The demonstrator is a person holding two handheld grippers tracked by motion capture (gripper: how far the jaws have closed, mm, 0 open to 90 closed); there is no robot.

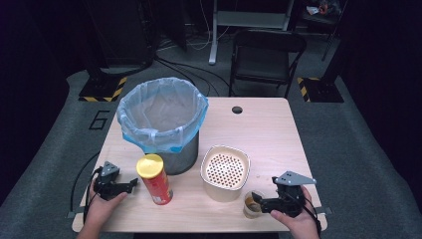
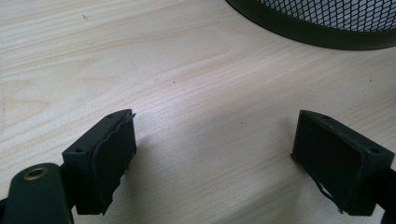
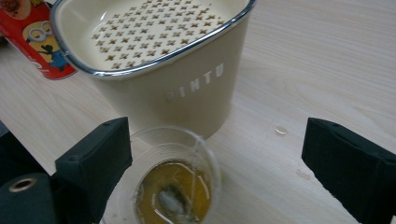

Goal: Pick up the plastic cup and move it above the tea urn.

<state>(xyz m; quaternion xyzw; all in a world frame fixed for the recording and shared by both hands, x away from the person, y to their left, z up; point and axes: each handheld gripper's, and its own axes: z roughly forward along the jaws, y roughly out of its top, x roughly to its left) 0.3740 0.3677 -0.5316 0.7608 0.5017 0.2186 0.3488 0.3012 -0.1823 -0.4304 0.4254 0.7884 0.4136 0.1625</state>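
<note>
Two handheld black two-jaw grippers are working at the near edge of the pale wooden table (image 1: 268, 129). Item one, the right gripper (image 1: 260, 201): its jaws are standing wide apart, gripping nothing, and hovering just above the clear plastic cup (image 3: 170, 179), which is sitting upright on the table at the near right, holding amber liquid and a pale teabag-like lump. Item two, the left gripper (image 1: 133, 183): it is resting at the near left with jaws apart over bare wood, nothing between them. Item three, the red cylindrical snack can with the yellow lid (image 1: 155, 179), is standing upright just beside the left gripper. Item four, the cream square tub with a perforated insert (image 1: 225, 172), is standing right behind the cup. Item five, the dark mesh wastebasket lined with a blue plastic bag (image 1: 161, 122), is standing farthest back, behind the can.
</note>
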